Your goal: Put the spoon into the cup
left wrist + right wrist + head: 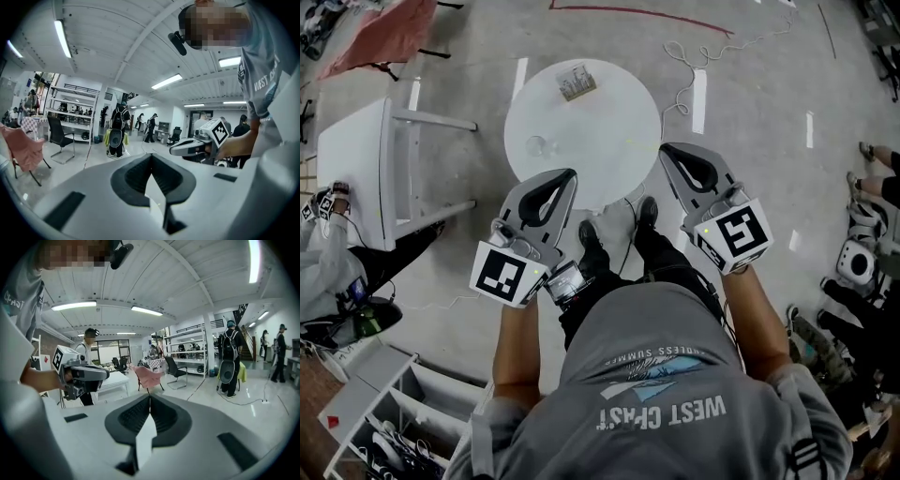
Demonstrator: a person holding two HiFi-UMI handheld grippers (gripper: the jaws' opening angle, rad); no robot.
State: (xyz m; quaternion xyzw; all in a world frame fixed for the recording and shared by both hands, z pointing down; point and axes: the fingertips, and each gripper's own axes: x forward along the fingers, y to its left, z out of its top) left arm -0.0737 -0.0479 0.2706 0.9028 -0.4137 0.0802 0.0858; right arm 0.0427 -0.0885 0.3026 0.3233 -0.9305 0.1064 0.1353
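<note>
A round white table (pixel 609 103) stands on the floor ahead of me. A small clear cup (pixel 536 146) sits near its left edge. At its far side lies a small grey striped object (pixel 577 82), too small to tell whether it is the spoon. My left gripper (pixel 570 175) hovers at the table's near left edge, right of the cup, shut and empty. My right gripper (pixel 665 150) hangs just off the table's right edge, also shut with nothing in it. Each gripper view shows closed jaws, left gripper (pixel 151 155) and right gripper (pixel 150 397), over the open room, with neither cup nor table in sight.
A white bench-like table (pixel 356 164) stands to the left, a pink chair (pixel 380 33) beyond it. A white cable (pixel 686 58) loops on the floor right of the round table. A shelf unit (pixel 375 412) is at lower left. People sit at both edges.
</note>
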